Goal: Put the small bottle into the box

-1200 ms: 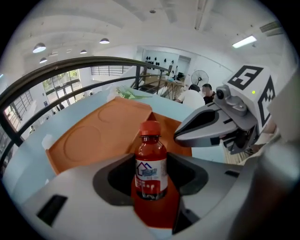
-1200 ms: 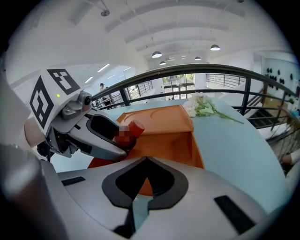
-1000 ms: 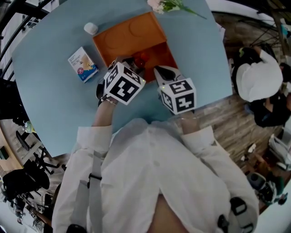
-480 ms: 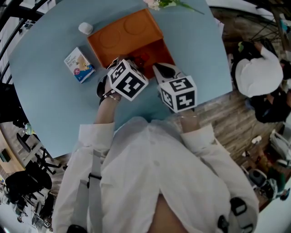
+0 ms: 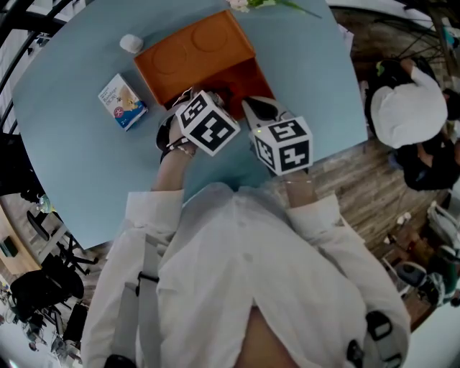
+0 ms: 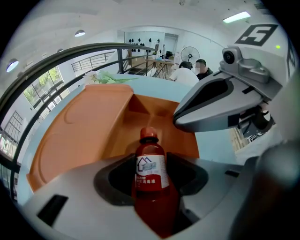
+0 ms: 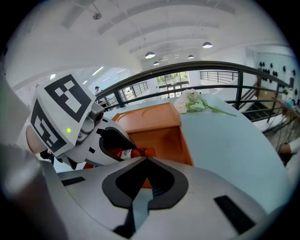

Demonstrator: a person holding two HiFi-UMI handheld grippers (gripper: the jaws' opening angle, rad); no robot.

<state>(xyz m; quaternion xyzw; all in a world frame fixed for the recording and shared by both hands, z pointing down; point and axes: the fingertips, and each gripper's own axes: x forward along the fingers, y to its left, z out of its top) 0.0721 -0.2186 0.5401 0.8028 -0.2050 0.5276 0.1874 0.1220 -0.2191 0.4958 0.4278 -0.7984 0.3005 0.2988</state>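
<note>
A small red bottle [image 6: 151, 171] with a white label and red cap is held in my left gripper [image 6: 152, 165], which is shut on its body. The cap points at the orange box [image 6: 161, 117], whose lid [image 6: 84, 126] lies open and flat to the left. In the head view the left gripper [image 5: 198, 100] hovers at the near edge of the box [image 5: 248, 75], and its cube hides the bottle. My right gripper [image 7: 144, 160] is shut and holds nothing. It sits just right of the left one, and from it the bottle [image 7: 133, 153] shows lying sideways over the box [image 7: 157, 138].
On the blue round table [image 5: 72, 165] a blue and white carton [image 5: 121, 100] lies left of the box and a small white round item [image 5: 131, 43] behind it. Flowers [image 5: 266, 6] lie at the far edge. A seated person in a white cap [image 5: 406, 108] is at the right.
My left gripper has edged to the right with the bottle, nearer the box's open side. The right gripper has hardly moved.
</note>
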